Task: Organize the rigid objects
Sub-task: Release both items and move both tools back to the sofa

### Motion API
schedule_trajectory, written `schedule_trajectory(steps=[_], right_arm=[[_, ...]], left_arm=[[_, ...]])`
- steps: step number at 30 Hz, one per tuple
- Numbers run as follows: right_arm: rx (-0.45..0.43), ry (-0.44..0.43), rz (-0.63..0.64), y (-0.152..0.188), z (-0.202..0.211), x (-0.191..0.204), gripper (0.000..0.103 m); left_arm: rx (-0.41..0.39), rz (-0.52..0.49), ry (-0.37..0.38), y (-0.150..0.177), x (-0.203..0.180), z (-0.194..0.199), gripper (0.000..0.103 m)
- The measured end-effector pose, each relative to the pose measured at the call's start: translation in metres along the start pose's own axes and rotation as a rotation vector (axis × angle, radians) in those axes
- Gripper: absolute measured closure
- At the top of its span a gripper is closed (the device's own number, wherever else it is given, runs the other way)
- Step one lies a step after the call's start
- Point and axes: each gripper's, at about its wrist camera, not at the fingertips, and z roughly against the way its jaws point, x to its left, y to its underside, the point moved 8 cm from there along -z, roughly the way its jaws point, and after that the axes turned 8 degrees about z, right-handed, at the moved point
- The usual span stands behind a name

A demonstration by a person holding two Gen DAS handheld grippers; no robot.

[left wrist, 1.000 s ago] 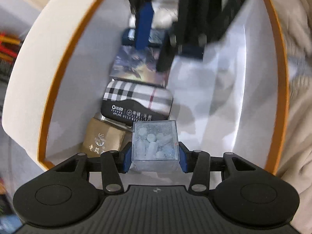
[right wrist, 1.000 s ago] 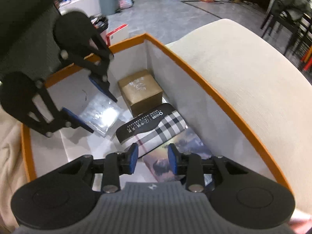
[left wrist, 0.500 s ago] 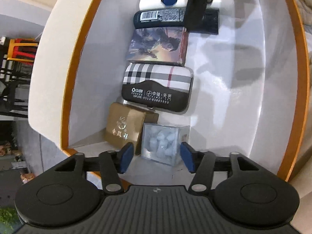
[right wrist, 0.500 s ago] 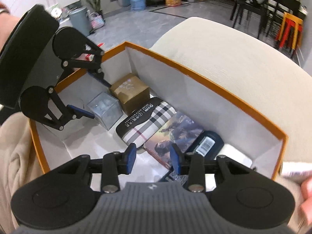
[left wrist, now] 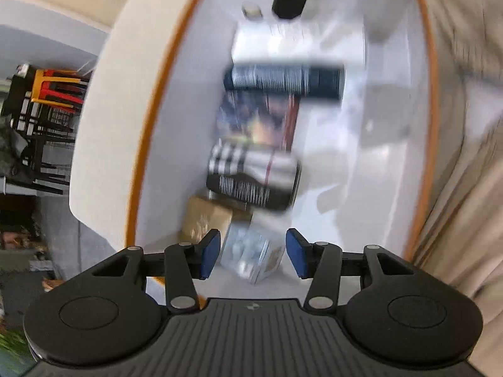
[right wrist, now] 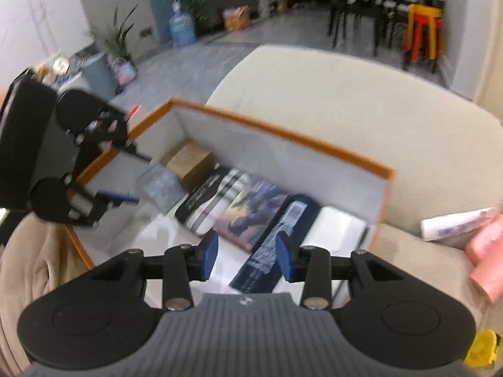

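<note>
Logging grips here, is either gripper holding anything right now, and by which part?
Nothing is held. The left gripper stands open above the clear cube; the right gripper is open and empty.

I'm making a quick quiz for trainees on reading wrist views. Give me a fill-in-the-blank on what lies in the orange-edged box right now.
1. The items in the white box lie in a single ____ along one wall.
2. The plaid case lies between the picture-printed box and the ____ box.
3. The clear cube rests on the box floor; the left tool is ____ and not gripping it.
4. Nothing sits between the pads of the ____ tool, seen in its own wrist view.

Missing words: row; gold; open; right
</note>
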Motion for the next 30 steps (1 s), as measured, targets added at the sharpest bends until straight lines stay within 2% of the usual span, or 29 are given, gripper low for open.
schedule_trajectory(steps=[3,8,13,16,19,22,24,27,30], right_arm=[[-0.043,0.057,-0.062,0.002,0.021,-0.020,0.062],[-0.061,0.187,-0.144,0.018,0.053,-0.063,0.055],[-0.008,0.343,-0.257,0.053,0.070,-0.116,0.055],[0.037,0.420,-0.351,0.076,0.074,-0.142,0.055],[0.052,0.441,-0.467,0.099,0.075,-0.163,0.055],[0.068,0.475,-0.553,0.112,0.070,-0.185,0.055],[0.063,0.478,-0.620,0.116,0.066,-0.200,0.056],[0.039,0.488,-0.681,0.115,0.060,-0.220,0.060],[0.029,0.480,-0.751,0.112,0.049,-0.237,0.060]], left_arm=[[-0.103,0.113,0.043,-0.030,-0.001,0.028,0.045],[-0.263,0.283,0.107,-0.092,0.000,0.059,0.046],[-0.363,0.436,0.189,-0.154,0.003,0.065,0.050],[-0.377,0.518,0.238,-0.181,0.004,0.061,0.057],[-0.386,0.577,0.300,-0.203,0.005,0.051,0.059],[-0.393,0.606,0.305,-0.219,0.011,0.038,0.061],[-0.393,0.615,0.307,-0.229,0.014,0.031,0.065],[-0.390,0.641,0.347,-0.247,0.020,0.020,0.069],[-0.384,0.677,0.382,-0.258,0.025,0.008,0.069]])
